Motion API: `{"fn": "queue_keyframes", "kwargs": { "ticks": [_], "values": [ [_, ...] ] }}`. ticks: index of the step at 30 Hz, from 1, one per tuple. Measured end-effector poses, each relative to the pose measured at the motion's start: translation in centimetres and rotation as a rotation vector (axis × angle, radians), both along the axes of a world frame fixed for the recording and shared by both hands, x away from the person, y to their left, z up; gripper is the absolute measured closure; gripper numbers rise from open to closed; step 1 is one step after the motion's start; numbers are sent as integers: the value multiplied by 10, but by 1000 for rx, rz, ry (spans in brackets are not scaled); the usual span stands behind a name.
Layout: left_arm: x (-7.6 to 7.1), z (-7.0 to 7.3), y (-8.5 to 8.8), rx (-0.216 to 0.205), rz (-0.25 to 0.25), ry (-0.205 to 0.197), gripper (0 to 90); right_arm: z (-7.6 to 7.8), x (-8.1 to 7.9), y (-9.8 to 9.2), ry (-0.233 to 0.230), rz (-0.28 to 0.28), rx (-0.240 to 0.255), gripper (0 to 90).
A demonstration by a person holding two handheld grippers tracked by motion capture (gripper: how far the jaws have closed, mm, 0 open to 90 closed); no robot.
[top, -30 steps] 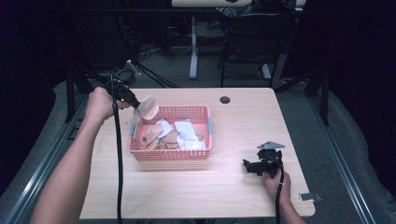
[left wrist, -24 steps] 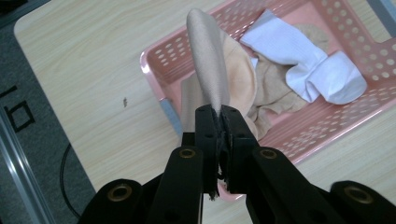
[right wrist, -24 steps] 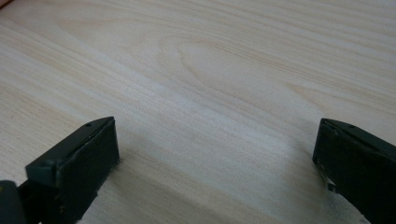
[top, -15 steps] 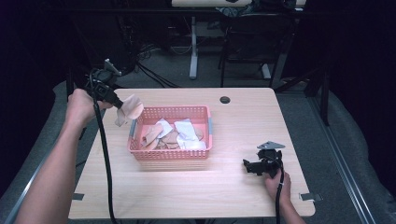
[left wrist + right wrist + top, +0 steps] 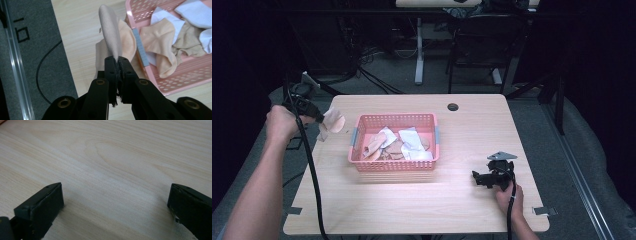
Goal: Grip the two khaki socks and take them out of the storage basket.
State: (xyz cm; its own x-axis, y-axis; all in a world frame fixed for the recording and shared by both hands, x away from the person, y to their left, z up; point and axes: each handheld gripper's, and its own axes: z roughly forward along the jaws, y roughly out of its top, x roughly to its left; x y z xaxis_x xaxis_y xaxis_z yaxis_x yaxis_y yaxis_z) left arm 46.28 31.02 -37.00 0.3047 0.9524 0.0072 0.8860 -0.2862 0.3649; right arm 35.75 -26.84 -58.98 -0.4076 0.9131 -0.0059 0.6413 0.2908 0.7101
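Beige sock (image 5: 111,37) is hanging over the desk (image 5: 422,205) just left of the pink basket (image 5: 394,165), pinched at one end by the left hand-held gripper (image 5: 117,61), long axis dangling downward. Right hand-held gripper (image 5: 477,177) is resting wide, empty, well apart.

The high view looks down on the whole table (image 5: 462,210); both gripper views sit close above that wood.
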Motion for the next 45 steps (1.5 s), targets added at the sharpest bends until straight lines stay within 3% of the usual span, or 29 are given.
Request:
{"fn": "queue_keyframes", "kwargs": {
  "ticks": [14,24,30,35,41,45],
  "values": [
    [-3,-54,29,-35,70,59,865,0,0,0,0,-3,2,0],
    [-6,-102,29,-89,82,109,863,0,0,0,0,-3,6,0],
    [-5,-121,22,-105,76,142,838,0,0,0,1,-4,1,0],
    [-6,-118,20,-112,67,145,656,0,0,0,1,-3,0,0],
    [-8,-96,12,-89,69,82,344,0,0,0,-2,-2,1,0],
    [-7,-78,-1,-79,28,42,234,0,0,0,1,-3,1,0]
  ]
}}
